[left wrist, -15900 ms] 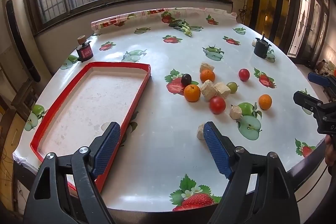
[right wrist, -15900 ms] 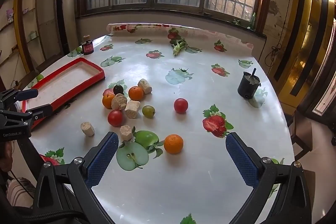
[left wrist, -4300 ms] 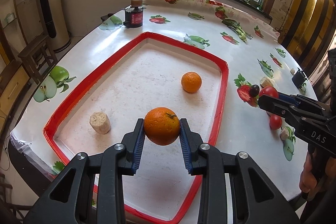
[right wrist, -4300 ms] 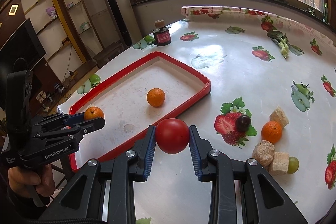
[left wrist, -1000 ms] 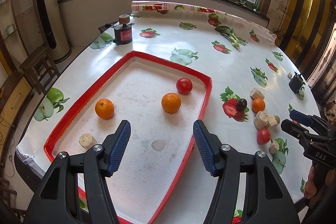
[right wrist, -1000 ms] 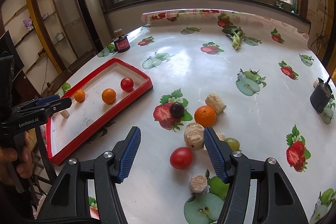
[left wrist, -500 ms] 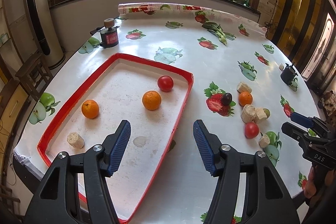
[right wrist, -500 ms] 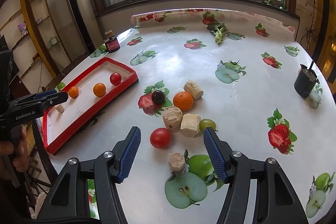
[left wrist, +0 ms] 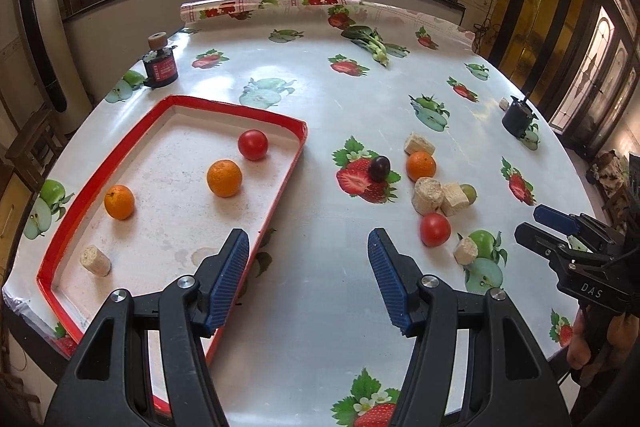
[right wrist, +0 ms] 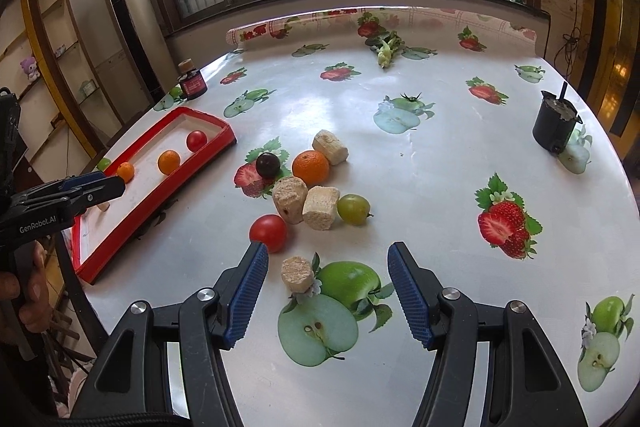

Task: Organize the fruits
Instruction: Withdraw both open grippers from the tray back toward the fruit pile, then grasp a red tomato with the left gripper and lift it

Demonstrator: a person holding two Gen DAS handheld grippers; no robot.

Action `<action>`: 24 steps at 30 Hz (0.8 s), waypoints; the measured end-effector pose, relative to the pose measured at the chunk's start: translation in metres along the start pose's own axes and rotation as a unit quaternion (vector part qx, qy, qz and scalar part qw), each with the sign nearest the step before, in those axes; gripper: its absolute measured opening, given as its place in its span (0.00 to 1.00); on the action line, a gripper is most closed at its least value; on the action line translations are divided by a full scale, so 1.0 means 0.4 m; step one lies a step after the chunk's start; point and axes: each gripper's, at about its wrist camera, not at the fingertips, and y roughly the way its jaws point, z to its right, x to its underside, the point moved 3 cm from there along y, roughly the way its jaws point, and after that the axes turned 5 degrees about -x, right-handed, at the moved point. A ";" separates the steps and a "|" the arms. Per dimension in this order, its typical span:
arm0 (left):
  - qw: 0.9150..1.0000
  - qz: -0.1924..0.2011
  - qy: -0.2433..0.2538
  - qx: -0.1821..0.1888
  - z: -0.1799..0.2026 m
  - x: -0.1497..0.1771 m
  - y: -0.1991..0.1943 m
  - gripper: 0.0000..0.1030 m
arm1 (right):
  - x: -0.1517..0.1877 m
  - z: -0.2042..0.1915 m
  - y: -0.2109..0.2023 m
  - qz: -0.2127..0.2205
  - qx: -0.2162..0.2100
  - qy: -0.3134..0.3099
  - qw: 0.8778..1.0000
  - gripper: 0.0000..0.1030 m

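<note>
Red tomato (right wrist: 268,233) lies just beyond the right gripper's (right wrist: 328,291) left finger.

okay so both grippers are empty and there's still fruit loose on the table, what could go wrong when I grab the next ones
1. The red tomato on the table sits right beside a beige chunk; closing the right gripper there might catch or knock the chunk.
2. The green grape touches another chunk and is small and round, so it could roll off when nudged.
3. The tray holds loose round fruit; a dropped piece may bump the orange.
</note>
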 end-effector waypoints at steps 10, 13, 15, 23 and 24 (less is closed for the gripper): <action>0.997 -0.029 0.053 0.049 0.150 0.010 0.077 0.59 | 0.010 0.048 0.031 -0.015 0.001 0.011 1.000 0.55; 0.995 -0.037 0.063 0.063 0.192 -0.001 0.104 0.59 | 0.012 0.061 0.041 -0.019 -0.002 0.015 1.000 0.52; 0.994 -0.043 0.073 0.072 0.220 -0.005 0.123 0.59 | 0.013 0.068 0.046 -0.021 -0.003 0.019 1.000 0.52; 0.989 -0.080 0.088 0.085 0.273 -0.003 0.218 0.48 | 0.002 0.095 0.074 -0.026 -0.009 0.030 0.999 0.49; 0.988 -0.086 0.088 0.097 0.273 0.000 0.227 0.42 | 0.000 0.097 0.079 -0.026 -0.010 0.032 0.999 0.48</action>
